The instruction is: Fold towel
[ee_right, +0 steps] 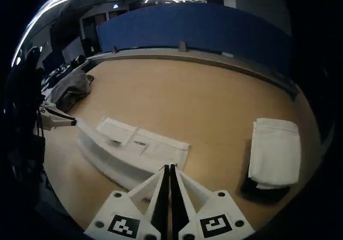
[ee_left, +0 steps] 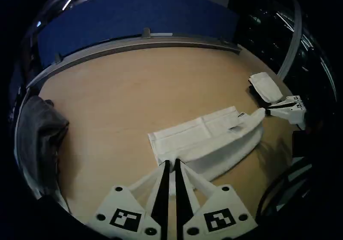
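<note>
Towel [ee_left: 206, 139]: white, long, lying mid-table [ee_left: 120, 94], its near edge raised in a sagging fold.
Left gripper [ee_left: 170, 166]: jaws almost together, pinching the towel's left end.
Right gripper [ee_right: 170, 169]: jaws pressed on the towel's right end.
Folded stack [ee_right: 274, 154]: white, right of the towel, apart from it.
Grey cloth [ee_right: 70, 88]: left table edge.
Blue partition [ee_left: 128, 17]: along the far edge.

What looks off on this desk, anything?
Nothing spilled or damaged. Only oddity: a dark grey cloth lies crumpled at the light wooden table's edge, unlike the neatly folded white towel on the other side.
</note>
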